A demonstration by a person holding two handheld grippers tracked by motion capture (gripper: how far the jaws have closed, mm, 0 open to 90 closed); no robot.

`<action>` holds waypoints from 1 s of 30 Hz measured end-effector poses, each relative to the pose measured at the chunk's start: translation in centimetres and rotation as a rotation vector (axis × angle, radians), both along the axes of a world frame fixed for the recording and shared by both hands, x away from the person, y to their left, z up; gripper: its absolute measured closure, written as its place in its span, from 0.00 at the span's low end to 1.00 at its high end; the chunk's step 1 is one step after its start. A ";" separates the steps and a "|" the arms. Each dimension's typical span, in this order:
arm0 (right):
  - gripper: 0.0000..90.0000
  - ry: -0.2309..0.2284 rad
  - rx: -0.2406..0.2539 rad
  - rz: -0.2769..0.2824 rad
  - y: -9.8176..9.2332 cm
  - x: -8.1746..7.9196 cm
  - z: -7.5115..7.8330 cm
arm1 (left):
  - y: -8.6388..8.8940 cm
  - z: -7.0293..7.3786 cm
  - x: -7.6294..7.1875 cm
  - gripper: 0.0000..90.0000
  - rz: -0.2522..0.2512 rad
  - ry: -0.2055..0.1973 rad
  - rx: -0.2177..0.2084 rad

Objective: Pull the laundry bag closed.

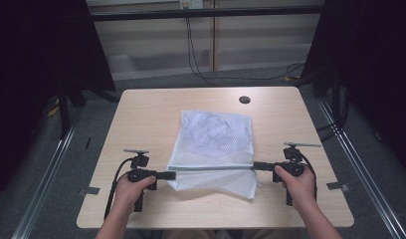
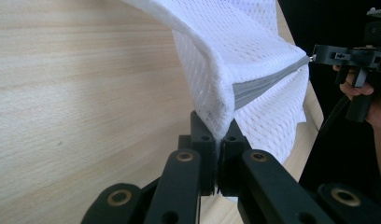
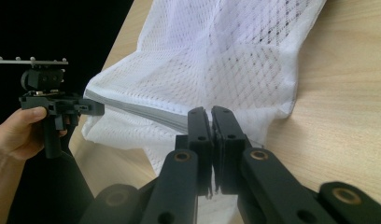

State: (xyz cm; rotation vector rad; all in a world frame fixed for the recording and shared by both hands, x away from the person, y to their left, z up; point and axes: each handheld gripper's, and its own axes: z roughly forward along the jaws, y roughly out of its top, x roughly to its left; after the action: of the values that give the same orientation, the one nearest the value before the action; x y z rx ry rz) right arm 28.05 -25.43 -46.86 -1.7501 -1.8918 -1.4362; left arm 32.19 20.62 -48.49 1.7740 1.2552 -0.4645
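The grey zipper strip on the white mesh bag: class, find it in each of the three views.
High view: grey zipper strip, centre, stretched between both grippers.
Left gripper view: strip right of centre.
Right gripper view: strip left of centre.
Shared landmark: white mesh bag.

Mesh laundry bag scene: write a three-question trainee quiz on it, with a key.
1. True or false: the left gripper is shut on the white mesh laundry bag.
2. What does the right gripper pinch? A) a bare table edge B) the bag's end by the grey zipper band C) a cable
3. Between the grippers, the zipper band is pulled ____ (taut or slack).

Key: 1 true; 2 B; 3 taut. The bag's far part rests on the wooden table.
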 end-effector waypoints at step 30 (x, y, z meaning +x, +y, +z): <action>0.97 -0.022 -0.042 -0.002 0.0 -0.2 0.1 | 0.1 0.3 -0.3 0.96 -0.025 -0.015 -0.005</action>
State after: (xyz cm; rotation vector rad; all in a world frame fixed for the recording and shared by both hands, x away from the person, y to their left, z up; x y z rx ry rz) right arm 27.89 -25.41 -46.74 -1.7619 -1.9450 -1.4326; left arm 31.87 20.70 -48.20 1.7877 1.2213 -0.4676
